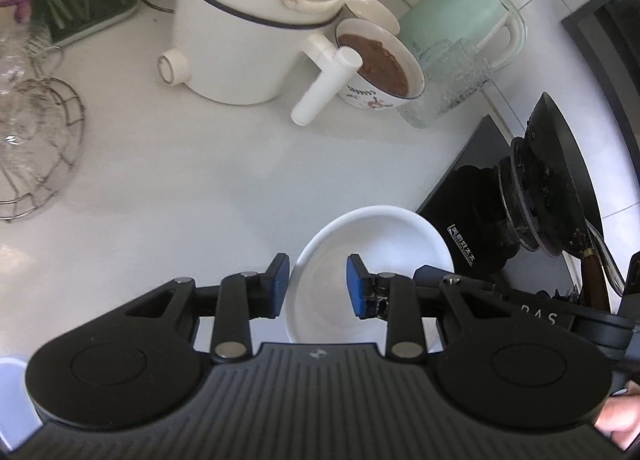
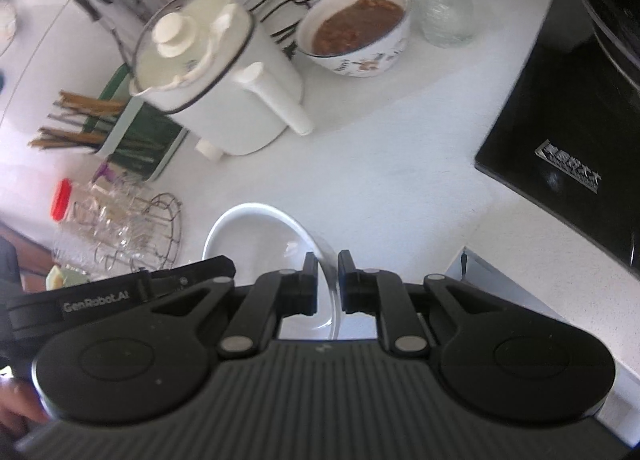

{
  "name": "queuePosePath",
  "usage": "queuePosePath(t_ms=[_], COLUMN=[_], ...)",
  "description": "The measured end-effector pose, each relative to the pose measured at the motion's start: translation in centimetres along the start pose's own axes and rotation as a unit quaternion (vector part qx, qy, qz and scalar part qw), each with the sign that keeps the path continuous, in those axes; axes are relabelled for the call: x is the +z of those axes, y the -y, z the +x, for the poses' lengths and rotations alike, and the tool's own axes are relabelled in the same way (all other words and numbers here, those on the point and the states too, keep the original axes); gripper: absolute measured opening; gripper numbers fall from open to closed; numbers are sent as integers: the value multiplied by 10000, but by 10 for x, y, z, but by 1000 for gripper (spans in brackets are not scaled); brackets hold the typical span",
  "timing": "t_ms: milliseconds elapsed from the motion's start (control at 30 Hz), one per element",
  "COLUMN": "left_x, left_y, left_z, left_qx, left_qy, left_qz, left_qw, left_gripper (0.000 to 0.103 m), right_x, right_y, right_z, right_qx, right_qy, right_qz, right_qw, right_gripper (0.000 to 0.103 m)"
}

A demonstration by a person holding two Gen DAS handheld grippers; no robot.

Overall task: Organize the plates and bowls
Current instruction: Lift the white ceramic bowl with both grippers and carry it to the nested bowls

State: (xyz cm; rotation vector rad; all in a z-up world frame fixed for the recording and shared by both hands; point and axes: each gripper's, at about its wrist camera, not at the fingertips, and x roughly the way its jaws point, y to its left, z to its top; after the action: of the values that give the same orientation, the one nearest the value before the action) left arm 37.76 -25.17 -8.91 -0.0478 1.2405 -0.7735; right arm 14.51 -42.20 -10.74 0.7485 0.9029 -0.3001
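While the glasses in the wire rack at the left edge are blurring together beyond counting, one white bowl is sitting low in the centre. The left gripper is pinching its near-left rim, the right gripper its thin right rim, their bodies hiding its near edge.

Black ribbed tool, blue pads
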Motion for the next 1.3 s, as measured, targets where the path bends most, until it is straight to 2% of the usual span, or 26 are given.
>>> queuePosePath(t_ms=[467,900,1100,1300], left_x=[-21,-53,-69,-91], left_y=[-37,-87,-117,-146], left_z=[-54,-105,-132,-152], left_qx=[346,647,731,813], left_qy=[299,667,1001,1255], left_qz=[-395,-922,-1452,-1987], left_qw=[9982,9914,9816,9686], left_gripper=[35,35,35,35], right_x=[-6,-25,-35,-46], right_y=[-49,-104,-135,-168], right_z=[5,19,28,39], right_qx=[324,686,880,1070], right_qy=[-251,-494,-625,-875], right_qz=[-637,-1215,-1570,-2087], right_qw=[9971,9890,9817,9682], right_gripper=[13,13,13,13])
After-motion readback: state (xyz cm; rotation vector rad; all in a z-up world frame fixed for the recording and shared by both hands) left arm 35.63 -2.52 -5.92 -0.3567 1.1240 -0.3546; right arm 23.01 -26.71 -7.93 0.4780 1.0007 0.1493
